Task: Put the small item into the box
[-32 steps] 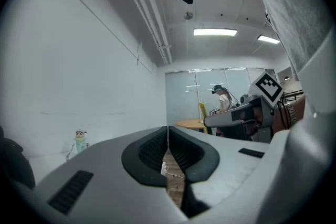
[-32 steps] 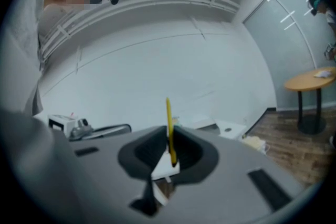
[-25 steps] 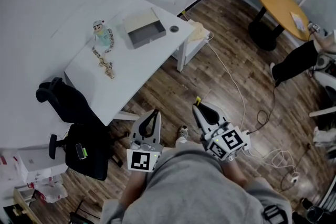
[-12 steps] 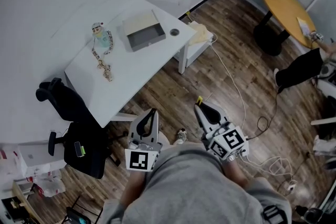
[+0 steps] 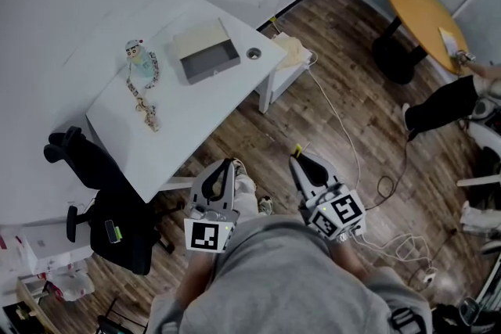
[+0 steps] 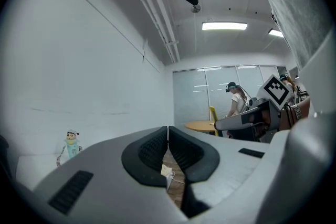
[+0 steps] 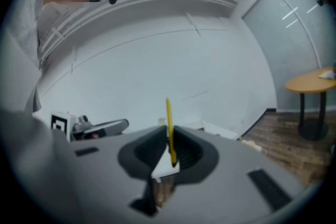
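A thin yellow item, the small piece bound for the box, stands upright, pinched between the clenched jaws of the right gripper, its tip poking above them. The left gripper is held alongside at waist height with its jaws pressed together on nothing. The open grey box sits well apart from both, toward the far end of a white desk, with a small figurine near it. The person stands on the wooden floor, a black office chair beside the desk's near corner and a cable trailing to the right. The step in hand appears to be the carry. To do it well, the grip likely needs to stay firm on so slender a piece, the walk should skirt the chair, and the jaws should part only once low over the box's open tray.
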A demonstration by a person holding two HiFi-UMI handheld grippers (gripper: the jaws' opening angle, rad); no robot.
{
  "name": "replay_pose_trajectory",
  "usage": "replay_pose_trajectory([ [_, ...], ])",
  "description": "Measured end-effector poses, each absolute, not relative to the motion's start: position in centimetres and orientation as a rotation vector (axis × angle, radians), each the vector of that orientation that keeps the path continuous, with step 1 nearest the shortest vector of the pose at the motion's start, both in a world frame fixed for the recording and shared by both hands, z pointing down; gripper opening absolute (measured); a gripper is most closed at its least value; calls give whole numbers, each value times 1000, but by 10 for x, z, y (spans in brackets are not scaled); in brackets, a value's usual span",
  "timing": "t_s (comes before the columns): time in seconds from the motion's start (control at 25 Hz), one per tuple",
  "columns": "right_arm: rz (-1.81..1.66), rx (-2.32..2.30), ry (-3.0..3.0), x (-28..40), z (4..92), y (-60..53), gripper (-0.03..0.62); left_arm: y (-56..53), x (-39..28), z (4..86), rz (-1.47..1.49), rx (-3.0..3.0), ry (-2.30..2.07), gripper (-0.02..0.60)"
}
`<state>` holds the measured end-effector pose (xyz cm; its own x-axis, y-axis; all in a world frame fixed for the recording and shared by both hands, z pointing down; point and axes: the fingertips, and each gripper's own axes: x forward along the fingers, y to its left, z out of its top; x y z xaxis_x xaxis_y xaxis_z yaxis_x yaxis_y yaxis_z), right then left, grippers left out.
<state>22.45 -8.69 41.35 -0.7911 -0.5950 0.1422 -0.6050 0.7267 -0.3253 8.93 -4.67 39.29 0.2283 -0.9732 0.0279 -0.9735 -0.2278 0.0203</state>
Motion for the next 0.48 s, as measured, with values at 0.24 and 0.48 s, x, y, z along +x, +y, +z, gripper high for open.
replay_pose_trajectory([
  [0.24,552,1004,-2866,207,416,-133,60,-92,69,392,-6,2434,-1933,38],
  [0.48,505,945,-2861,167,412,-178,60,-140,38,403,-34,2394,-1906,38],
])
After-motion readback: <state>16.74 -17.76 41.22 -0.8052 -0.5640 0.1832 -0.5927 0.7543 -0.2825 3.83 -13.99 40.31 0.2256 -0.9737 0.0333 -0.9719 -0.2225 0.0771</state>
